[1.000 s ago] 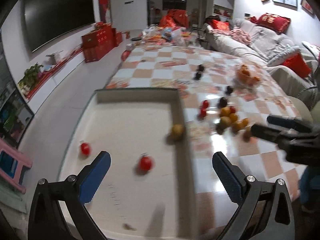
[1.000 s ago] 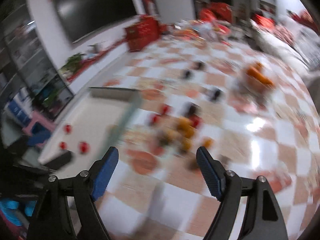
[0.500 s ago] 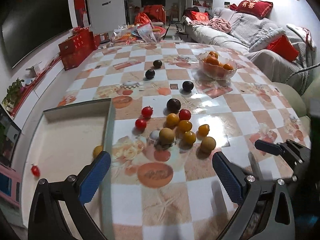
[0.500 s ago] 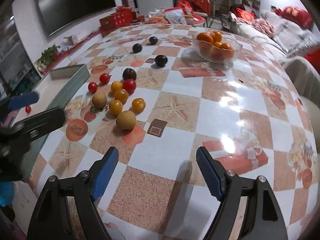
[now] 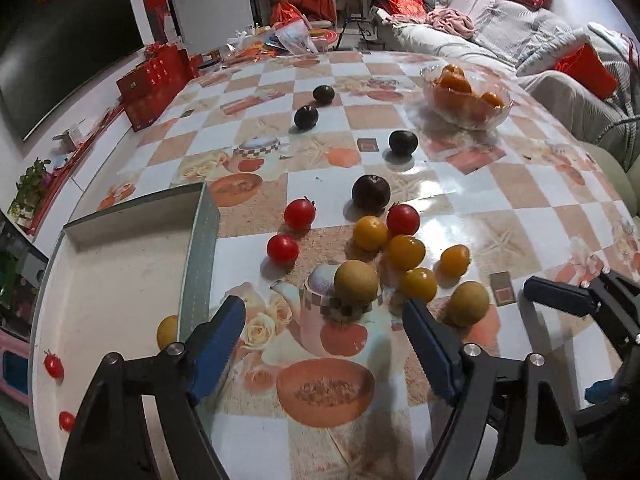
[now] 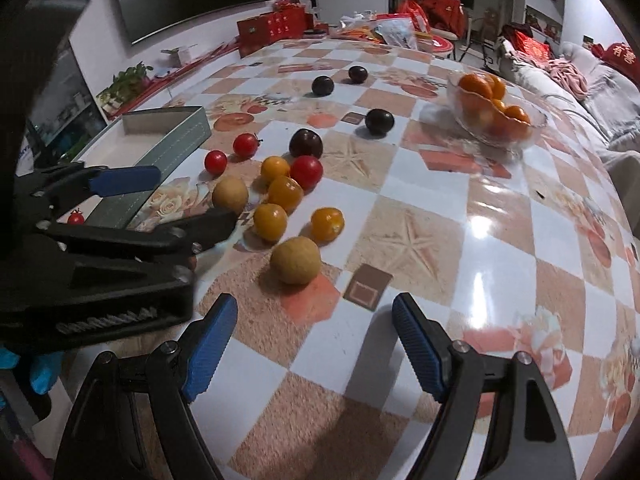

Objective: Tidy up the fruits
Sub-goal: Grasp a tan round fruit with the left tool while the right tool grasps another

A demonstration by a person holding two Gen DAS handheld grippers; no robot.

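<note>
Inspector A: Far left, the tray (image 5: 202,248) sits on the table (image 5: 500,216), its long axis running from near the camera away. Inside it I count two red tomatoes (image 5: 53,365) by its left wall and one yellow fruit (image 5: 167,330) against its right wall.

Inspector B: Left gripper (image 5: 324,332)?

A: Spread wide, grasping nothing, hovering just short of the tan fruit (image 5: 356,281). The round fruits show no long axis.

B: The loose cluster right of the tray?

A: Three red tomatoes (image 6: 215,161), four yellow-orange tomatoes (image 6: 285,192), two tan fruits, counting the nearer one (image 6: 295,260). Four dark plums (image 6: 305,143) trail toward the far end.

B: Further right?

A: Right gripper (image 6: 312,340) released, empty, low behind the nearer tan fruit. One glass bowl (image 6: 532,130) of oranges (image 6: 475,85); count unclear.
</note>
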